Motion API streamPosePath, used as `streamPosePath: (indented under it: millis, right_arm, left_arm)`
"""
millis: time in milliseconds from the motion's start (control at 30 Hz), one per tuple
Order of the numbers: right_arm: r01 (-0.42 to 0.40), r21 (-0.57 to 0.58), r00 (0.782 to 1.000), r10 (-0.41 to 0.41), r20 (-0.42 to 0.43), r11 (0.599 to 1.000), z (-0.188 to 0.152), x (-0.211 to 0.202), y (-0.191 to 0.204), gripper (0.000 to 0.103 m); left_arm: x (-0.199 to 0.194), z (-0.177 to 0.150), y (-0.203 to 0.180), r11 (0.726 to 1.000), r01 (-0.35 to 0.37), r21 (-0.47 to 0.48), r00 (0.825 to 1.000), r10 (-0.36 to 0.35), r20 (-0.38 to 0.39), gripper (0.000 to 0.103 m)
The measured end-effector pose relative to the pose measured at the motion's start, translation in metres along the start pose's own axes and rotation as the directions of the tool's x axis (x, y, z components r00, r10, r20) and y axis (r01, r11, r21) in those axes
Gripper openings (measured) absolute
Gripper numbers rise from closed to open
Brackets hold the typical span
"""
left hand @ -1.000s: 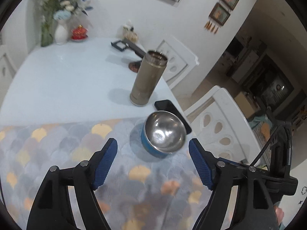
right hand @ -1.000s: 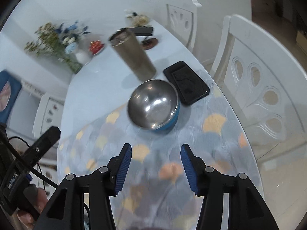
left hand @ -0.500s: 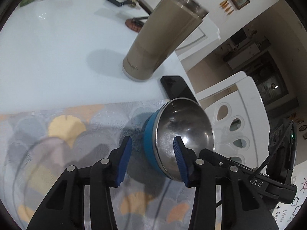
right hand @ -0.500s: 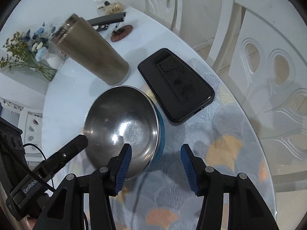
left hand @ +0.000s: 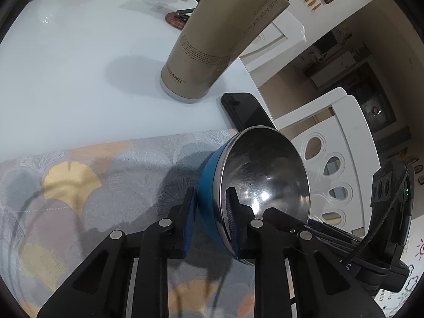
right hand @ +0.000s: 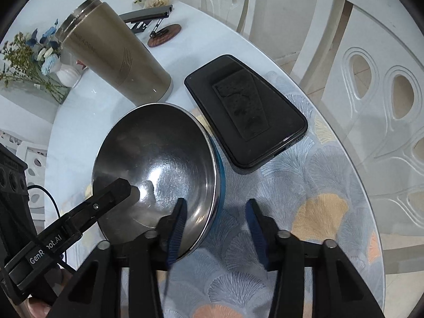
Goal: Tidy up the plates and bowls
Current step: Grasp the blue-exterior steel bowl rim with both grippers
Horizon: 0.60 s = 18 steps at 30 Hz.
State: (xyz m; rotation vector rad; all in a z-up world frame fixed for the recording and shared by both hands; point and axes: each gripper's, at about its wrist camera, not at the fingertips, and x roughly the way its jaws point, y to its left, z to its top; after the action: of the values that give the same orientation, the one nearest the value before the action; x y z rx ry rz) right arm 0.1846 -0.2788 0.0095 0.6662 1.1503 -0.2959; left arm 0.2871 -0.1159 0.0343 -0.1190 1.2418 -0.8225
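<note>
A steel bowl (left hand: 265,175) with a blue outer wall sits on a patterned placemat (left hand: 79,185) near the table's edge. My left gripper (left hand: 211,193) straddles its rim, one pad on the blue wall and the other inside on the steel. Its jaws are closing and pinch the wall. In the right wrist view the bowl (right hand: 159,159) has my right gripper (right hand: 216,204) over its other rim. One finger is inside and one outside, and the jaws are closing with a wide gap left. The left gripper's finger (right hand: 116,193) shows inside the bowl.
A tall tan tumbler (right hand: 114,58) stands just behind the bowl, and a black phone (right hand: 246,111) lies beside it on the placemat (right hand: 304,185). White chairs (right hand: 384,92) stand past the table edge. A phone stand (right hand: 161,29) and a vase of flowers (right hand: 31,61) are farther back.
Both grippers came down onto the bowl from above the placemat. The left jaws went from wide apart to pinched on the rim. The right jaws narrowed slightly around the opposite rim.
</note>
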Motion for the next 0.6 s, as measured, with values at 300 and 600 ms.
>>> streamPosePath:
  millis: [300, 600]
  right_arm:
    - [-0.008, -0.027, 1.000, 0.008, 0.000, 1.000, -0.002, 0.000, 0.007, 0.028]
    - [-0.001, -0.048, 1.000, 0.001, 0.012, 0.999, -0.007, -0.008, 0.015, 0.028]
  left_arm:
    - [0.001, 0.000, -0.002, 1.000, -0.002, 0.008, 1.000, 0.002, 0.002, 0.019]
    - [-0.007, -0.006, -0.005, 1.000, -0.012, 0.013, 1.000, 0.011, 0.016, 0.019]
